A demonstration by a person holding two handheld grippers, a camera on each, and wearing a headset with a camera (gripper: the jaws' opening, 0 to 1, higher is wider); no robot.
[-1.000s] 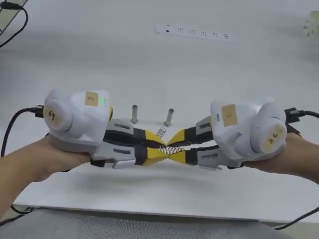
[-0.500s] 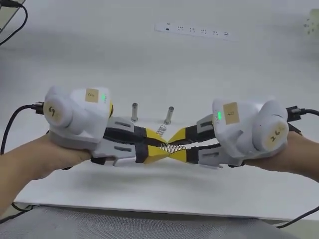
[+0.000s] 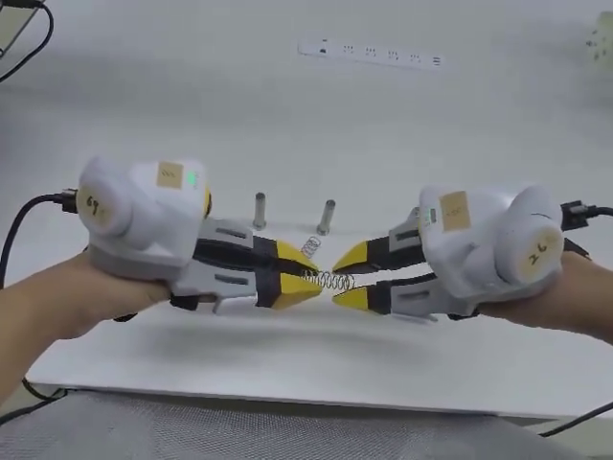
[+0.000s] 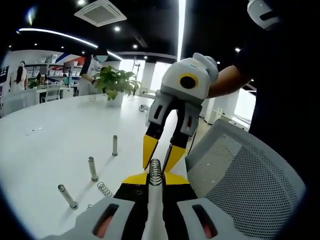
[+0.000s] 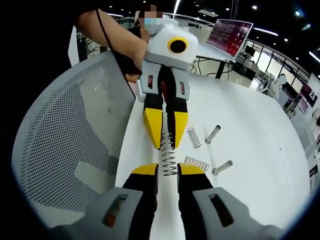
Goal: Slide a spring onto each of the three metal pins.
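Since a second ago the two tools have drawn apart: their yellow tips, which overlapped then, now face each other across a gap.

In the head view the left tool (image 3: 308,278) is pressed together on one end of a spring (image 3: 329,281), held level above the tabletop (image 3: 431,153). The right tool (image 3: 337,283) is spread around the other end. Behind them stand a metal pin (image 3: 260,209) and another metal pin (image 3: 328,216), with a loose spring (image 3: 310,247) lying just in front.

In the left gripper view the spring (image 4: 155,171) rises from the pinching tips toward the right tool (image 4: 160,162).

In the right gripper view the spring (image 5: 168,155) ends between the spread jaws; I cannot tell whether they touch it. A second loose spring (image 5: 196,163) lies beside them.
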